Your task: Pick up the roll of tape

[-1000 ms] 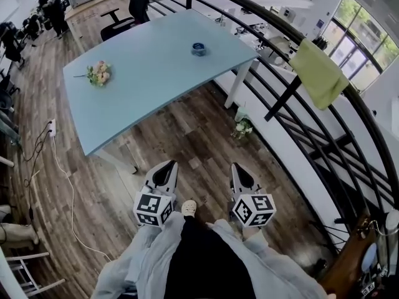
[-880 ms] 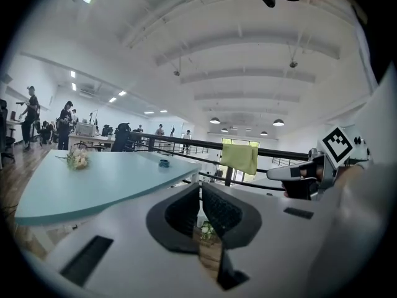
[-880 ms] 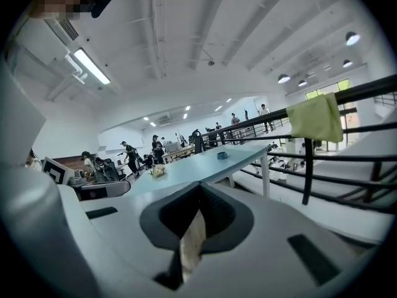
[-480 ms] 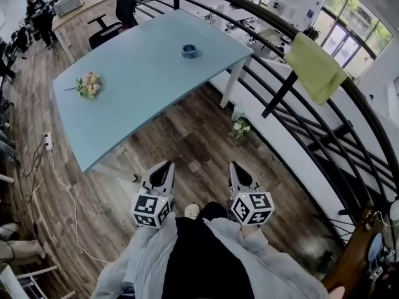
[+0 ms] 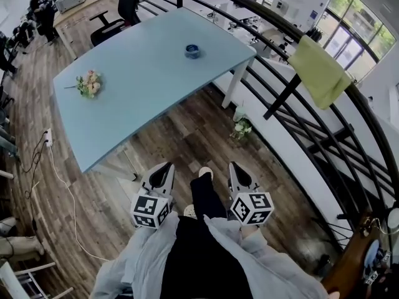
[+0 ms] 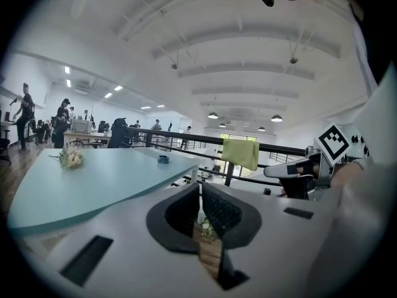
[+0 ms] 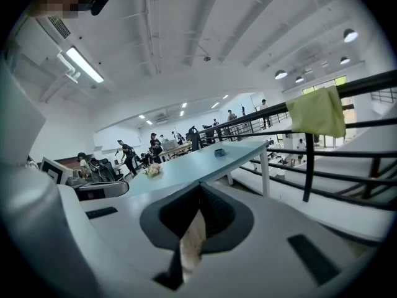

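The roll of tape (image 5: 193, 51), small and dark blue, lies near the far edge of the light blue table (image 5: 143, 86). It shows again as a small spot in the left gripper view (image 6: 162, 159) and in the right gripper view (image 7: 219, 153). My left gripper (image 5: 165, 167) and right gripper (image 5: 235, 167) hang side by side over the wooden floor, well short of the table. Both point toward it. Each one's jaws stand together with nothing between them, left (image 6: 200, 188) and right (image 7: 200, 188).
A bunch of flowers (image 5: 89, 83) lies on the table's left part. A black railing (image 5: 280, 36) with a green cloth (image 5: 319, 72) over it runs along the right. A potted plant (image 5: 241, 127) stands by the table leg, and an office chair (image 5: 118, 17) behind the table. A cable (image 5: 59, 173) trails at left.
A dark trouser leg and a shoe have swung forward between the two grippers. The grippers stay shut and side by side, and the table has barely shifted in view.
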